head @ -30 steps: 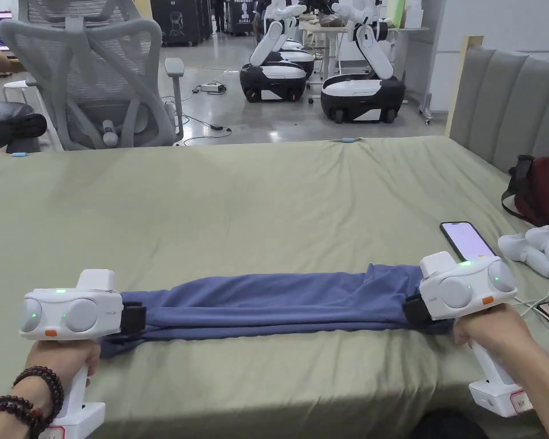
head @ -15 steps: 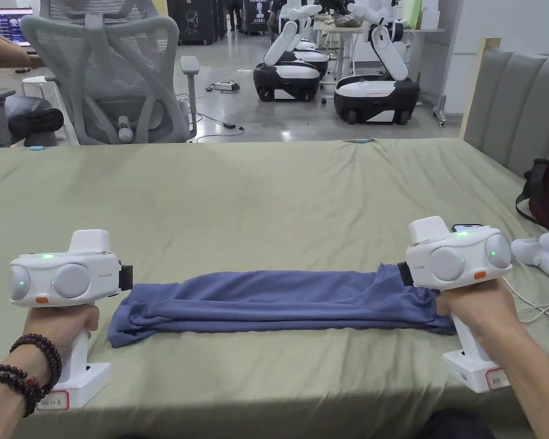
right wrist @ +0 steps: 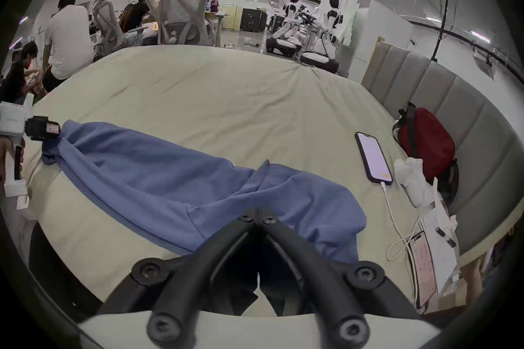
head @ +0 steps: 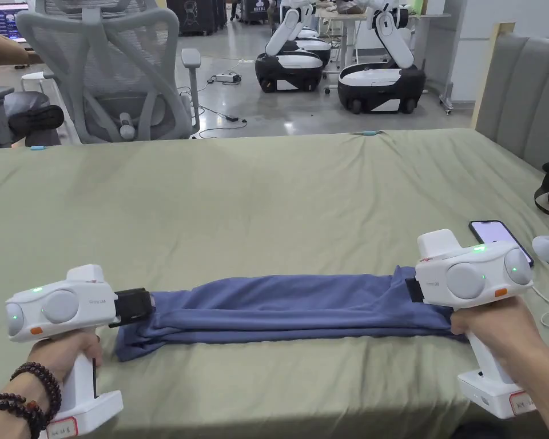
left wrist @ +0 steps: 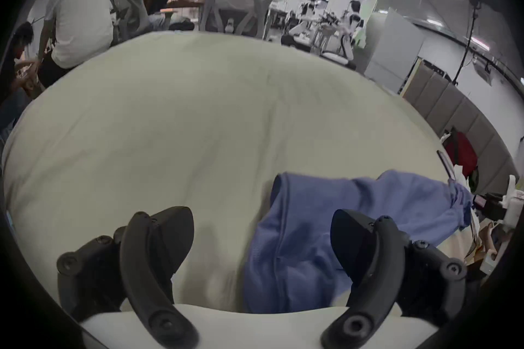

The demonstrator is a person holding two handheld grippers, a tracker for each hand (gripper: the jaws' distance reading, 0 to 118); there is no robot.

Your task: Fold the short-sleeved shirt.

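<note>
- The blue shirt (head: pixel 290 308) lies on the green bed cover (head: pixel 267 200), close to the near edge. It is folded into one long thin strip that runs from side to side.
- The left gripper (left wrist: pixel 262 242) is at the left end of the strip. Its jaws are wide apart. The shirt end lies between them, but they do not press on it.
- The right gripper (right wrist: pixel 258 215) is at the right end. Its jaws are closed tight with the tips together. The tips sit right over the cloth, but I cannot tell if any cloth is pinched between them.
- What looks done: the long folds. The sleeves and sides seem tucked in already (no sleeve sticks out).
- What looks left: folding the strip across, end to end, to make a small neat pile. The left end is a bit bunched and may need smoothing first.
- A phone (head: pixel 499 240) lies on the cover near the right end, so that end should be moved with care.
</note>
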